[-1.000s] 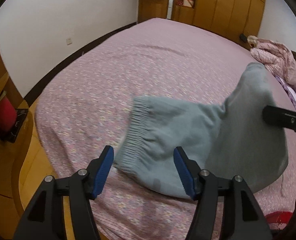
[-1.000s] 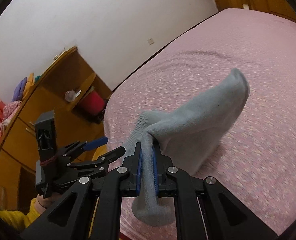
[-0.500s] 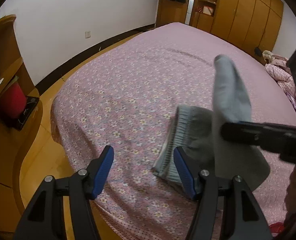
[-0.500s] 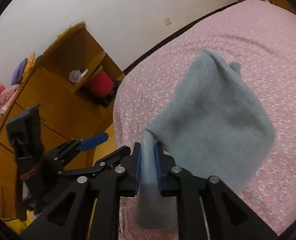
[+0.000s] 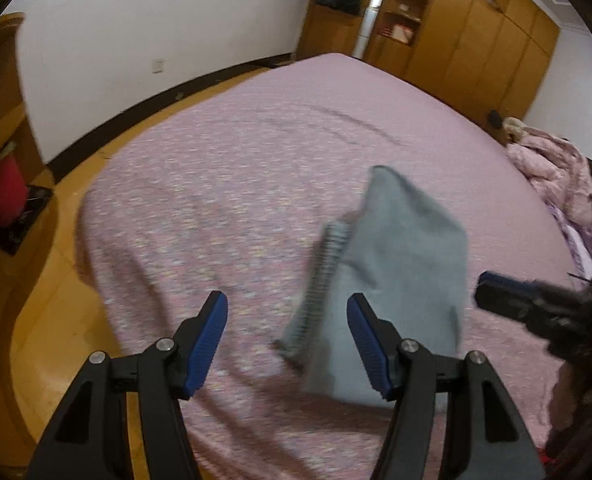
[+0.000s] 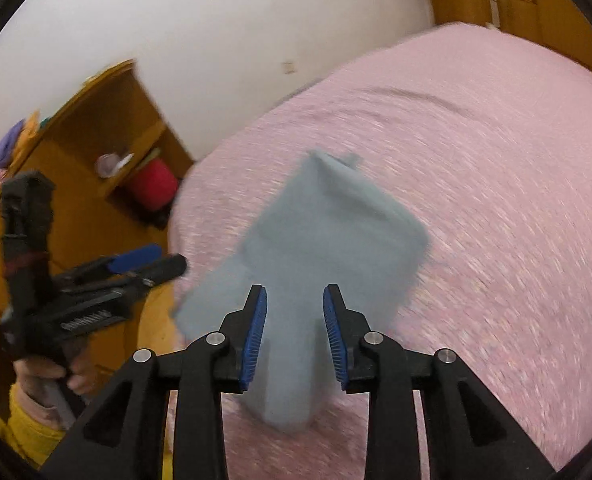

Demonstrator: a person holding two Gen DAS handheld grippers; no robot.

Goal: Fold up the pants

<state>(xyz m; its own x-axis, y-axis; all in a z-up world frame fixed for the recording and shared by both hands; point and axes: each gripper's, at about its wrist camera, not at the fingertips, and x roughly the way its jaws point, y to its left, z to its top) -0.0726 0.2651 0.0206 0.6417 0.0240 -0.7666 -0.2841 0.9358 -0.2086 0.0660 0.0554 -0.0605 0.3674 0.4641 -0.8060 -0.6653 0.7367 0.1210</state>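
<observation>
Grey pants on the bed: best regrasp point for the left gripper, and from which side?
Judging from the blurred frames, take the ribbed waistband of the grey pants. It is the exposed edge facing the open left gripper, with bare bed beside it. Come in low from the left, fingers straddling the band.

The pink bed (image 5: 256, 152) lies bare across its far and middle stretch, room enough to reach in from any side. The grey pants (image 5: 399, 264) heap up near the front edge. A crumpled pink quilt (image 5: 551, 168) crowds the far right side, and a wooden shelf (image 6: 108, 128) stands close on the left.
</observation>
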